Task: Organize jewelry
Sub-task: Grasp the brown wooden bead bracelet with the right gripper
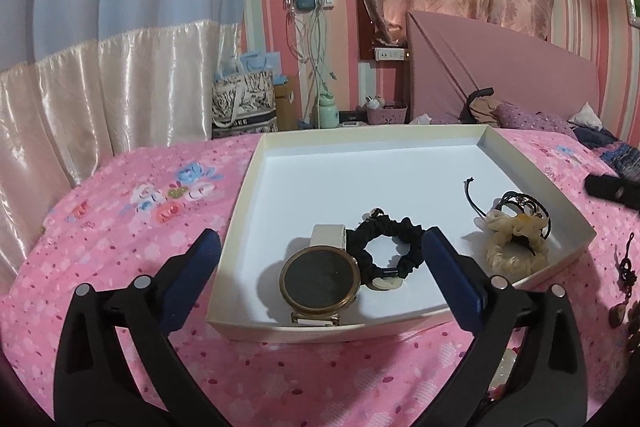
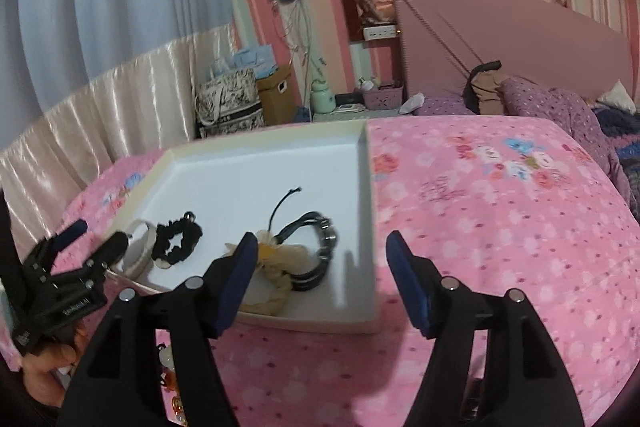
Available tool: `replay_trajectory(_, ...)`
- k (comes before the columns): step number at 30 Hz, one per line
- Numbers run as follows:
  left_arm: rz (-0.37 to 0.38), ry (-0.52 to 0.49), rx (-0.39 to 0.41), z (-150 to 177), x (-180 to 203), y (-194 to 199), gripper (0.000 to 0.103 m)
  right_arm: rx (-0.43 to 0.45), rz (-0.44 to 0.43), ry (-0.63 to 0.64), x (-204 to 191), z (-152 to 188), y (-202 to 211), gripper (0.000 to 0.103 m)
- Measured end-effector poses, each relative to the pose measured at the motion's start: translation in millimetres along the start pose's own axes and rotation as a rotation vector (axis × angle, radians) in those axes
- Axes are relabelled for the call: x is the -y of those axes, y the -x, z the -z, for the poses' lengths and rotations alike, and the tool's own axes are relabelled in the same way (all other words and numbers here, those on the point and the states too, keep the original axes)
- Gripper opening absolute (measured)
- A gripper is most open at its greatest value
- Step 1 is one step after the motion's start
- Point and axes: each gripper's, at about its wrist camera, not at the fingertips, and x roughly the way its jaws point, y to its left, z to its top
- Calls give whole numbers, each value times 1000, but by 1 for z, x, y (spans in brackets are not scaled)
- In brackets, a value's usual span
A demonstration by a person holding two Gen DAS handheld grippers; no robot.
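Observation:
A shallow white box point(image 1: 360, 179) lies on the pink floral bedspread. In it are a gold-cased watch point(image 1: 320, 281) with a cream strap, a black scrunchie point(image 1: 394, 245), a cream scrunchie point(image 1: 516, 239) and black cord bracelets point(image 1: 524, 205). My left gripper point(image 1: 321, 235) is open wide over the box's near edge, its fingers on either side of the watch and black scrunchie without touching them. My right gripper point(image 2: 322, 239) is open over the box's point(image 2: 370, 187) near right corner, nothing between its pads. The cream scrunchie point(image 2: 276, 287) and bracelets point(image 2: 320, 247) lie just beyond its left finger. The left gripper point(image 2: 96, 235) shows at the left.
Loose beads and a dark tassel piece point(image 1: 626, 267) lie on the bedspread right of the box. More beads point(image 2: 172, 379) sit under my right gripper. A black object point(image 1: 612, 189) lies at the far right. Pillows and a headboard stand behind, curtains to the left.

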Motion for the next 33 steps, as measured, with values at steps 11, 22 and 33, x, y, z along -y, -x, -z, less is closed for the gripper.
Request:
replay_trajectory(11, 72, 2, 34, 1, -8, 44, 99, 6, 30, 44, 55, -2, 64, 67)
replay_trajectory(22, 149, 40, -80, 44, -18, 100, 99, -106, 66, 94, 105, 91, 111, 66)
replay_trajectory(33, 195, 5, -141, 76, 14, 125, 99, -238, 143, 229, 76, 128, 76, 21)
